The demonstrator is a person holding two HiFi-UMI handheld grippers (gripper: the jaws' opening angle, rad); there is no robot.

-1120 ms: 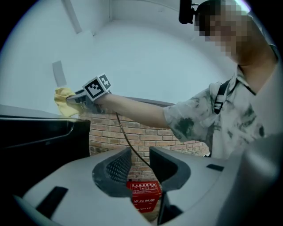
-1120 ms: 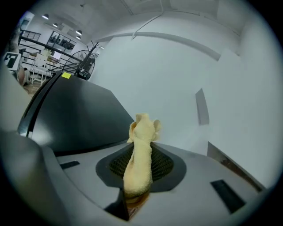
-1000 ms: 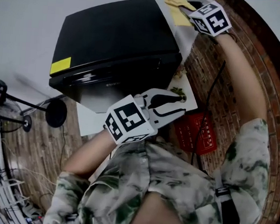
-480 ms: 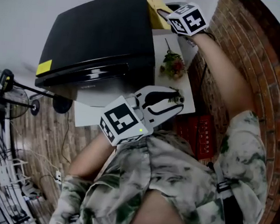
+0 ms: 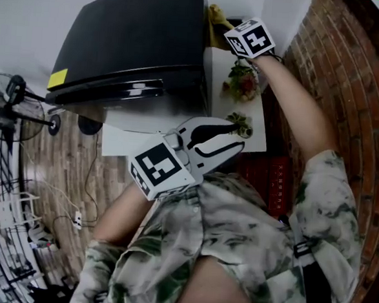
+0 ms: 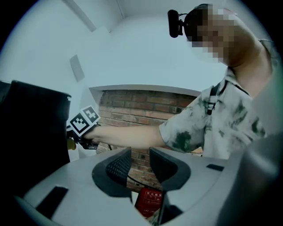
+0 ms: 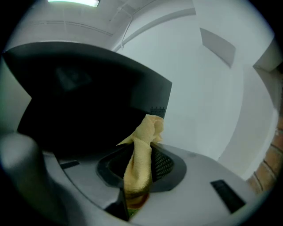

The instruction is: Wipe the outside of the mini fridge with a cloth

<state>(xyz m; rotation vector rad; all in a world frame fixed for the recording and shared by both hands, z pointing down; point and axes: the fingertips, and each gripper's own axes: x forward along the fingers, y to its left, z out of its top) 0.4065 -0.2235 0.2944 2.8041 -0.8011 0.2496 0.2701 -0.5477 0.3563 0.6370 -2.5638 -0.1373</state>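
The black mini fridge [image 5: 132, 40] stands on a white table [image 5: 119, 154], seen from above. My right gripper [image 5: 232, 29] is at the fridge's far right corner, shut on a yellow cloth [image 5: 217, 17] that lies against the fridge's right side. In the right gripper view the cloth [image 7: 142, 150] is bunched between the jaws of the gripper [image 7: 141, 164], right in front of the dark fridge wall [image 7: 79, 101]. My left gripper [image 5: 238, 128] hangs near my chest, off the fridge's front right corner. Its jaws [image 6: 140, 160] stand a little apart, open, with nothing between them.
A bunch of flowers [image 5: 243, 83] and a small plant [image 5: 241, 124] lie on the white table right of the fridge. A red crate [image 5: 275, 181] sits below on the brick floor. A stand with cables [image 5: 25, 97] is at the left. A yellow sticker [image 5: 57, 78] marks the fridge top.
My right gripper has carried the cloth left and nearer, from beyond the fridge's back corner onto its right side. The left gripper has hardly moved.
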